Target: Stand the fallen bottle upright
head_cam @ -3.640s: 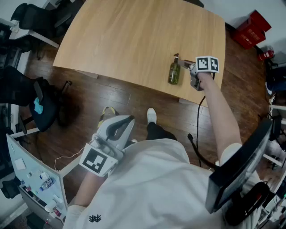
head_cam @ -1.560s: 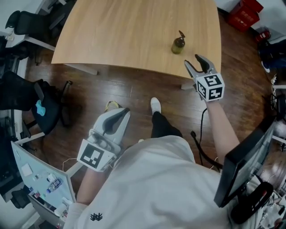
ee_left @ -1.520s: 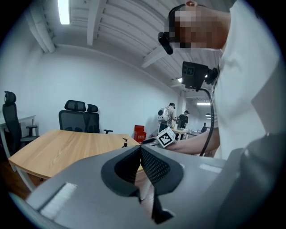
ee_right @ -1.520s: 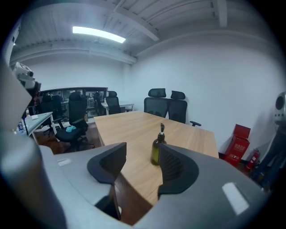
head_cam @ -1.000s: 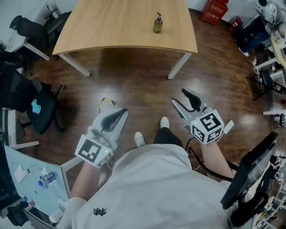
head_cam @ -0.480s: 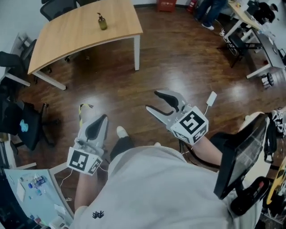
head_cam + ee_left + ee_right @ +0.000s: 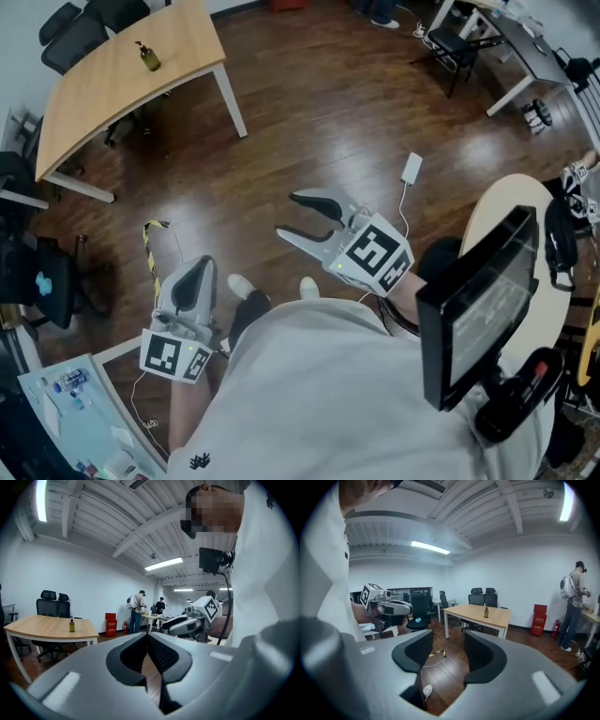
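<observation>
Olive-brown glass shows far off in the head view: the bottle (image 7: 148, 58) stands upright near the end of the desk (image 7: 94, 98), well apart from both grippers. The right gripper (image 7: 286, 216) hangs spread over the wooden floor (image 7: 328, 112). In the left gripper view, the left gripper (image 7: 147, 634) is pressed together and empty. In the right gripper view the jaws stand apart and are closing, with nothing between them. The task looks finished, so the sound course is to leave the bottle alone and stay clear of the desk.
</observation>
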Tool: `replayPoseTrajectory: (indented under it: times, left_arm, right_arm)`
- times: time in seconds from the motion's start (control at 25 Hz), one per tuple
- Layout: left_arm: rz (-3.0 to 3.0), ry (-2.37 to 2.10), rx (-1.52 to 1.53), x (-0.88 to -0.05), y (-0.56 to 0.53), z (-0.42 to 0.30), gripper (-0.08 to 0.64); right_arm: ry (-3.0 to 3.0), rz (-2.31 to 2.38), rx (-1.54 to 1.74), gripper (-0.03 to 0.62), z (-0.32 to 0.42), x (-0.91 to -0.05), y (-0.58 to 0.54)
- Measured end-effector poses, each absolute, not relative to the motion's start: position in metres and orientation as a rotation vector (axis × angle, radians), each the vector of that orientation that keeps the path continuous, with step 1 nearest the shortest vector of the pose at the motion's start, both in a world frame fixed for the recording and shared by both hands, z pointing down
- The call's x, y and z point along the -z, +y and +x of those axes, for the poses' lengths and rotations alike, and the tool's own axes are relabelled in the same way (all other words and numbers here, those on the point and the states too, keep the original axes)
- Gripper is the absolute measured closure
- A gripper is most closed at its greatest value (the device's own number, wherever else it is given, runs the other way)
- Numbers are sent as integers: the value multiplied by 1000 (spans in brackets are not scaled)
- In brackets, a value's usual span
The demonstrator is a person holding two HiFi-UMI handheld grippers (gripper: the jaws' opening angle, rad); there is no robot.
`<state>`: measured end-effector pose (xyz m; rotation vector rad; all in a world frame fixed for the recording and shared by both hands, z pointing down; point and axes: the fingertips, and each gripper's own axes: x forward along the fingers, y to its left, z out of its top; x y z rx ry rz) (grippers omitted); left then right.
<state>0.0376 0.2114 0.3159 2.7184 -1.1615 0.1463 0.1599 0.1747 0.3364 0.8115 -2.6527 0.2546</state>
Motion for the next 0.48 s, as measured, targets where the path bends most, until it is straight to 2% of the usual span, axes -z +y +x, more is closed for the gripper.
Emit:
replayPoseTrajectory:
  times: [0.48]
  left_arm:
    - [2754, -1149, -166, -312, 223, 57, 558]
  right_arm:
    - [-2653, 801, -168, 402, 170, -330, 189]
